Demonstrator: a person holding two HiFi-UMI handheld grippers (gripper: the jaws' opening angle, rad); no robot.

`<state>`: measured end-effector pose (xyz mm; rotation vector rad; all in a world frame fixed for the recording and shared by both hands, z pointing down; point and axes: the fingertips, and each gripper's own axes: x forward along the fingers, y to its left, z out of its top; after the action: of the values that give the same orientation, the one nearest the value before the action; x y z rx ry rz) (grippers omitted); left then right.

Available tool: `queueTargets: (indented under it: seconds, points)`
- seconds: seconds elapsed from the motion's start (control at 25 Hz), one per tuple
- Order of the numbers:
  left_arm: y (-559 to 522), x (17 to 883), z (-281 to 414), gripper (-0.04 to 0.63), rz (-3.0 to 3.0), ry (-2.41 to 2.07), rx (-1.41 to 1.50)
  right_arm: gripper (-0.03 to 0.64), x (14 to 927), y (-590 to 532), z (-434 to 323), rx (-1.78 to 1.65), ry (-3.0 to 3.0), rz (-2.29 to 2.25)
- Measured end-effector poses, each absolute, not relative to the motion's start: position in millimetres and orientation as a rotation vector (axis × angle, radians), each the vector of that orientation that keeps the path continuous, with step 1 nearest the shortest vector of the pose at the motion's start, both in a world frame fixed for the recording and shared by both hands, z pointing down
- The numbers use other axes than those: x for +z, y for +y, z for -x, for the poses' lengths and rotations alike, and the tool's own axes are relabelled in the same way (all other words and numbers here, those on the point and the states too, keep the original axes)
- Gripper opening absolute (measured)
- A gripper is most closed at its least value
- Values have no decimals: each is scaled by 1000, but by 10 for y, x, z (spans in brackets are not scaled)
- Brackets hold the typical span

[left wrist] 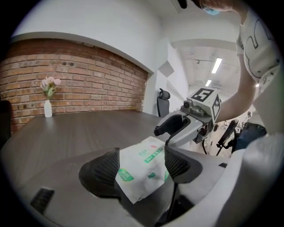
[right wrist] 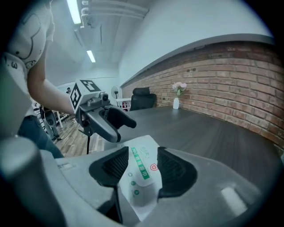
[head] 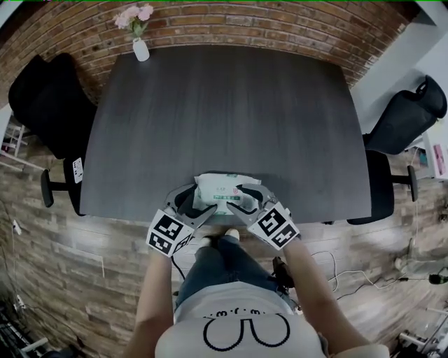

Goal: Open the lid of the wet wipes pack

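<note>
A person stands at the 6 o'clock edge of a dark grey rectangular wood-grain table (head: pixel 224 119), seen from above, with a grey two-jaw gripper in each hand. At the table's 9 o'clock, a black upholstered office chair (head: pixel 45 105) is parked on the brown plank floor (head: pixel 63 280). At 11 o'clock, close to the red brick wall (head: pixel 280 24), a small white bottle-shaped vase (head: pixel 141 49) holds a bunch of pink flowers (head: pixel 134 17).

The left gripper (left wrist: pixel 141 151), carrying its black-and-white marker cube (head: pixel 170 233), points in from 7 o'clock with its jaws spread wide. One corner of a white, green-printed soft plastic wet wipes pack (head: pixel 218 187) lies in the gap between the ribbed black pads (left wrist: pixel 106 170), which do not clamp it. The pack lies flat on the table at the 6 o'clock edge, directly in front of the person, its top face level and its contents out of sight.

The right gripper (right wrist: pixel 143 153) points in from 5 o'clock, its jaws also apart but somewhat narrower, with the opposite end of the pack between them, unsqueezed. Whether any pad brushes the wrapper cannot be told. At 3 o'clock, a second black office chair (head: pixel 406 115) stands just clear of the table.
</note>
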<state>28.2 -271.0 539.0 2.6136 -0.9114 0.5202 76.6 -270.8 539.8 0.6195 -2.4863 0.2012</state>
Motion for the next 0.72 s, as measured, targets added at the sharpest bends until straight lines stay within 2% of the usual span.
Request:
queueTargets:
  seconds: [0.12,0.32,0.72]
  points:
    - [-2665,5553,-317,300,-2612,-804,582,213,5550,-2710,-722,208,-2453,-559]
    - [-2633,5754,-300,233,-2588,-718,633,238,5749,-2696,-706,182,-2390,-500]
    - [-2689,5970,-324,202,-2581,-655,704,235,5889,-2749,-723,129,-2375,-492]
